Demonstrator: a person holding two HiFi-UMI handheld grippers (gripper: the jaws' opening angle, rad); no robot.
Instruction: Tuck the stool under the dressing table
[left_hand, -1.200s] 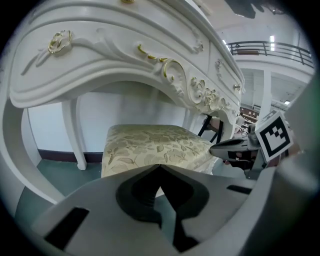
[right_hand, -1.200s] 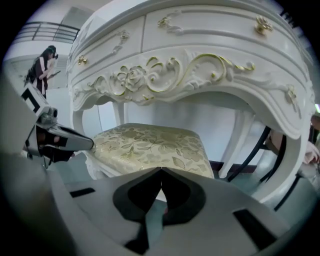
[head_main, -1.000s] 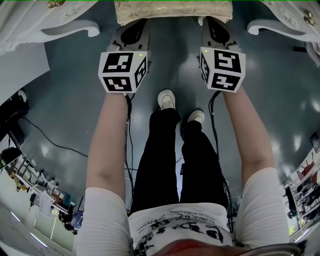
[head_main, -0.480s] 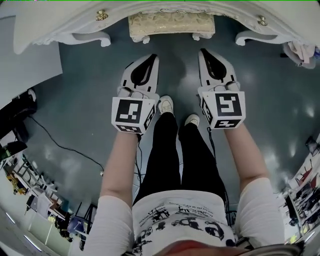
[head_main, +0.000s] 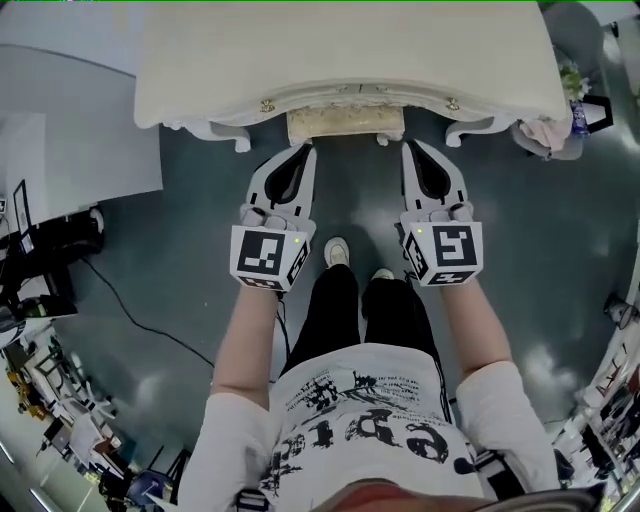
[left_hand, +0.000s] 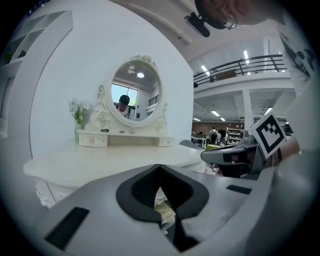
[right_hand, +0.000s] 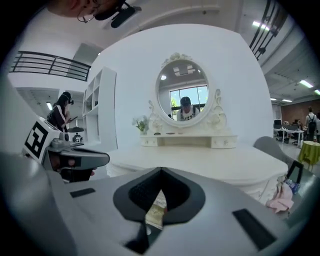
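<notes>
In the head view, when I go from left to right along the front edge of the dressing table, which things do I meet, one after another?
left table leg → stool → right table leg → pink cloth

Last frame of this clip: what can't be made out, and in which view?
- Stool: head view shows only its front edge; the dressing table top hides the rest, so its depth underneath is unclear.
- Stool, gripper views: just a sliver through the shut jaws; the left gripper and right gripper bodies block it.
- Mirror: beyond the head view's top edge.
- Small items below the mirror, right gripper view: too small to identify.
</notes>
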